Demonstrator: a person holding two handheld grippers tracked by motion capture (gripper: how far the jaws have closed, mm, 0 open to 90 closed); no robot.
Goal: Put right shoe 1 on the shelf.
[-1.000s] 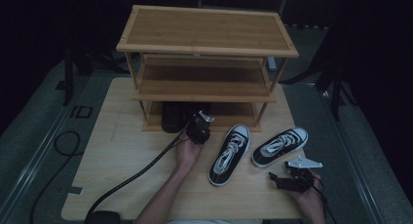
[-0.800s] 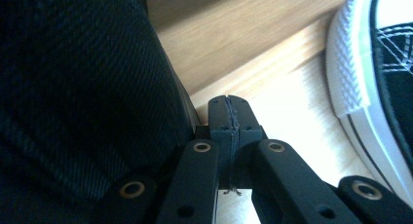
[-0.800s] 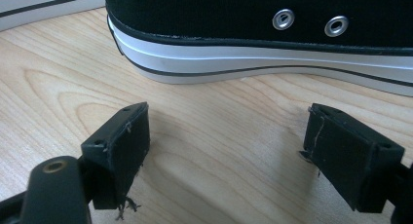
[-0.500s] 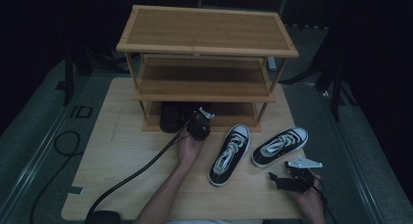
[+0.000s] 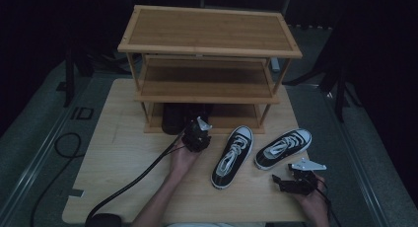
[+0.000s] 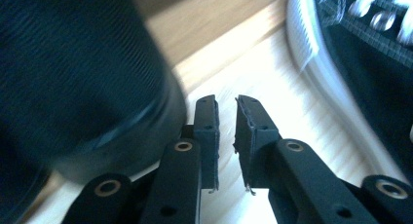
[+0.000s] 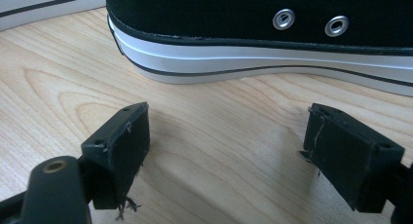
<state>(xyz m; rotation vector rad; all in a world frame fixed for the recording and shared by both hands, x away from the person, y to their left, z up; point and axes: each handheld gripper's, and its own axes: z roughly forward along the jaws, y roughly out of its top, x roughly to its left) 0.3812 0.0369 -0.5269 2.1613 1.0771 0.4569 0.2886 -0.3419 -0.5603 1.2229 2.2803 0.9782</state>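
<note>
Sneakers, two of them, lie side by side on the tabletop [image 5: 123,187] before the shoe rack [image 5: 209,49]. Canvas uppers look soft and light, rubber soles stiff; I judge the heel collar the best hold. My left gripper [image 5: 197,136], jaws just parted a little with nothing between them, sits beside a dark shoe [image 5: 173,119] on the rack's bottom shelf, with the left sneaker [image 5: 232,157] close by. My right gripper [image 5: 291,183], jaws wide and empty, rests near the right sneaker [image 5: 283,148].
</note>
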